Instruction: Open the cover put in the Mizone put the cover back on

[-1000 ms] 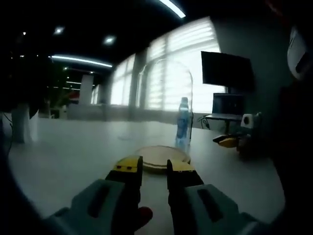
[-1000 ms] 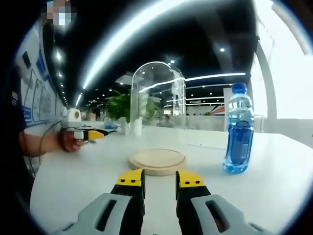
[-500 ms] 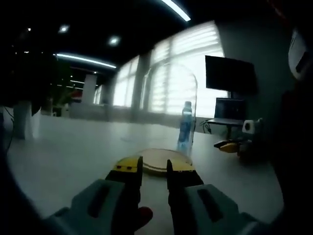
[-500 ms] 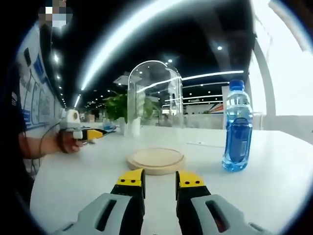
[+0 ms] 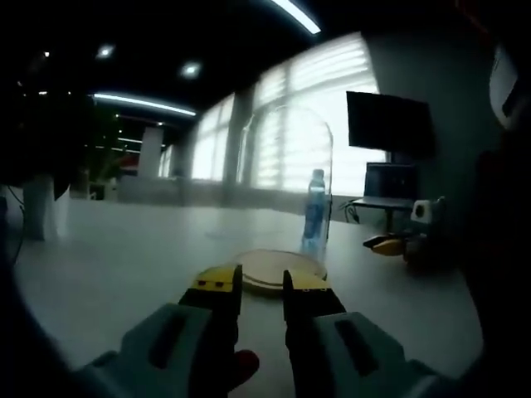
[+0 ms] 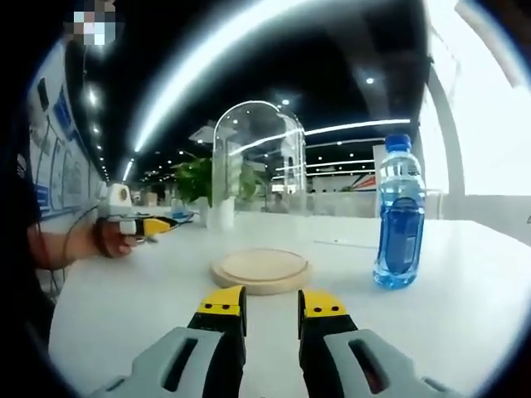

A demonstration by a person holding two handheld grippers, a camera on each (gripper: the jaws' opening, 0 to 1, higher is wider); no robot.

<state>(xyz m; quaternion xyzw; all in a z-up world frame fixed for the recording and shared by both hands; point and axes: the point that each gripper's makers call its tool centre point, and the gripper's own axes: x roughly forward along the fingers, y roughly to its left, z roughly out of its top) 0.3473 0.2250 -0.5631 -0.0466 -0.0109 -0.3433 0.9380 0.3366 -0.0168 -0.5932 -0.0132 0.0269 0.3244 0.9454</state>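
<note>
Over the last second almost nothing has changed: both empty grippers, left gripper (image 5: 261,286) and right gripper (image 6: 271,305), wait slightly parted before the wooden base (image 6: 260,269), glass cover (image 6: 255,178) still on, Mizone bottle (image 6: 399,217) standing beside it.

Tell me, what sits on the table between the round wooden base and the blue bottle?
Nothing: in the right gripper view, bare white table separates the wooden base from the blue Mizone bottle.

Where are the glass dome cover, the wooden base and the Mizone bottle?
glass dome cover (image 6: 255,157), right gripper view, on its clear side wall.
wooden base (image 6: 260,269), right gripper view, on its flat top.
Mizone bottle (image 6: 400,224), right gripper view, on its blue body.
</note>
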